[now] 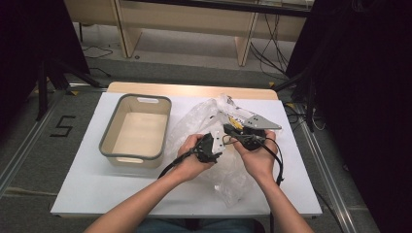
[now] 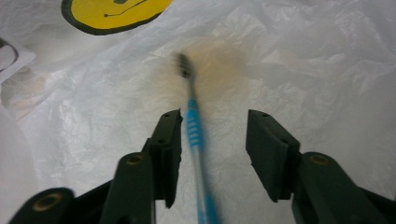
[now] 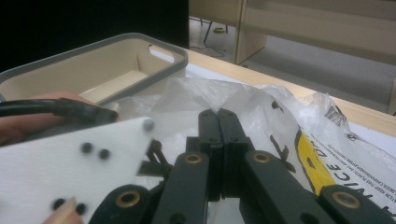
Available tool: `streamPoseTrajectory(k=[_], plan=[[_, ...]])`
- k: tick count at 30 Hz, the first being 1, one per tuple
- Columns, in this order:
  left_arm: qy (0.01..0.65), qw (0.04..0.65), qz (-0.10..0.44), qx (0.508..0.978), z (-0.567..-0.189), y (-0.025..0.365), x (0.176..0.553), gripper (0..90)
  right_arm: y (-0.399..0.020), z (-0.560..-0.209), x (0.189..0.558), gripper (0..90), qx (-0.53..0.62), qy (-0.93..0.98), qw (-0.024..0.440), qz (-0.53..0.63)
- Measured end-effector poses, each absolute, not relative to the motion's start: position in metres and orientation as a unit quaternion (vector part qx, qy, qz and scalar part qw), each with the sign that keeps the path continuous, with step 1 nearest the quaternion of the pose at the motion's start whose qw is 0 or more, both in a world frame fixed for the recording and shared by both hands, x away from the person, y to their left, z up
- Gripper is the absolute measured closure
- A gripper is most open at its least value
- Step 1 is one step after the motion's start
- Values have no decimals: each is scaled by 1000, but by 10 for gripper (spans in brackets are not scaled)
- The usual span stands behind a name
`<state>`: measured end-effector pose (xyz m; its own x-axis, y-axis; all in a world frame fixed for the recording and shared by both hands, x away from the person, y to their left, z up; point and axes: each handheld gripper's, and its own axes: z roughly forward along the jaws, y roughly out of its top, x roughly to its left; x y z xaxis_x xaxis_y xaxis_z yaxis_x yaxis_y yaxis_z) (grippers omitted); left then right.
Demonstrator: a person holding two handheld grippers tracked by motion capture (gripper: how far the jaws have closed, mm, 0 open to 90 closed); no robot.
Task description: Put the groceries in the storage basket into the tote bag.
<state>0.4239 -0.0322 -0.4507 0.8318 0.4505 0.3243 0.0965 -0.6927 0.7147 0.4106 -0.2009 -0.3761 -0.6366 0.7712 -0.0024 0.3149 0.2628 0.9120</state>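
Resting on the white counter (image 1: 87, 184), beside a beige bin (image 1: 109, 150): crumpled plastic bag (image 1: 194, 121), pinched in clenched right gripper (image 3: 218, 122) jaws. Blue toothbrush (image 2: 192, 126) (blurred) lay lengthwise between released left gripper (image 2: 214, 128) jaws, bristles pointing away, nearer one jaw.

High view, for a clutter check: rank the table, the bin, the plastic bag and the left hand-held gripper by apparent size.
1. Table
2. Plastic bag and bin: look alike, unranked
3. Left hand-held gripper
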Motion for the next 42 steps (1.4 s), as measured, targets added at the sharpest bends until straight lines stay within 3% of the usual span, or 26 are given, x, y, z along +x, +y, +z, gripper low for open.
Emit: streamPoseTrajectory(k=[9,16,21,30,35,42], plan=[[172,395,223,874,-437,0,390,445,-204,-381,407,900,356,777,213,474],[204,427,181,862,-425,24,362,454,-209,-392,401,895,350,805,176,446],[216,440,184,852,-416,34,352,465,-213,-405,397,893,343,827,148,420],[284,453,229,813,-404,48,364,577,-200,-440,398,891,328,865,88,370],[322,428,228,813,-412,49,381,678,-189,-457,399,875,321,876,67,354],[339,381,220,831,-431,42,399,735,-178,-467,394,755,297,895,36,332]])
